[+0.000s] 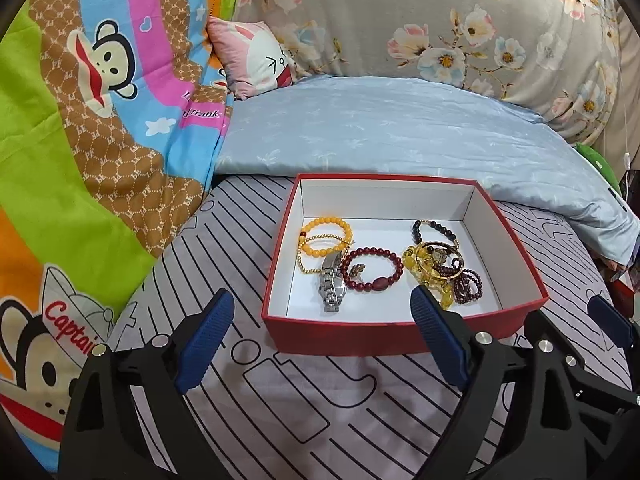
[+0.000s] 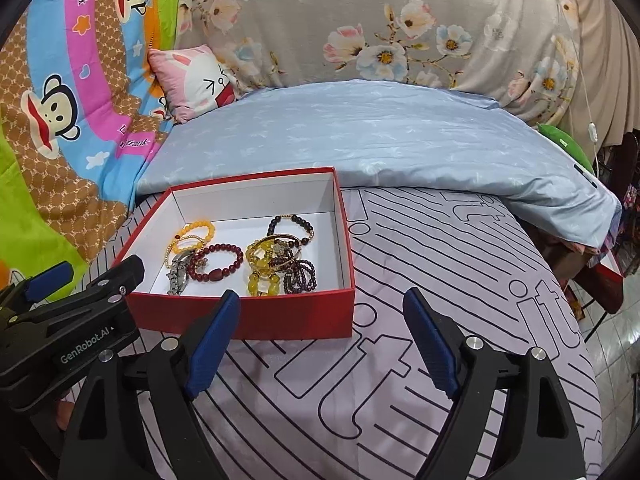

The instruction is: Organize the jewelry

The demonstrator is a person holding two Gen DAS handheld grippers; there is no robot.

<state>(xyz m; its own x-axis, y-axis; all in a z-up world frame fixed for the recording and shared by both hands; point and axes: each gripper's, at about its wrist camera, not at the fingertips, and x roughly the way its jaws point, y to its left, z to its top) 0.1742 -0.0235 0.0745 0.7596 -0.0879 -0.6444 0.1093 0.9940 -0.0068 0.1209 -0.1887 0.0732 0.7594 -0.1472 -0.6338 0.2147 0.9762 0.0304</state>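
Observation:
A red box [image 1: 340, 334] [image 2: 248, 314] with a white inside sits on the striped bed sheet. In it lie yellow bead bracelets [image 1: 326, 236] [image 2: 196, 232], a silver watch [image 1: 332, 284] [image 2: 179, 276], a dark red bead bracelet [image 1: 374, 270] [image 2: 218, 264] and a tangled heap of amber, gold and dark bead bracelets [image 1: 440, 264] [image 2: 280, 260]. My left gripper [image 1: 320, 336] is open and empty just in front of the box; it also shows in the right wrist view [image 2: 80, 276]. My right gripper [image 2: 320, 336] is open and empty to the right of the box front; it also shows in the left wrist view [image 1: 576, 320].
A folded light blue quilt [image 1: 400, 128] [image 2: 360, 132] lies right behind the box. A cartoon monkey blanket [image 1: 80, 120] rises on the left, a small pink pillow [image 1: 256, 56] and a floral duvet [image 1: 440, 20] at the back. The bed edge drops off at the right [image 2: 592, 320].

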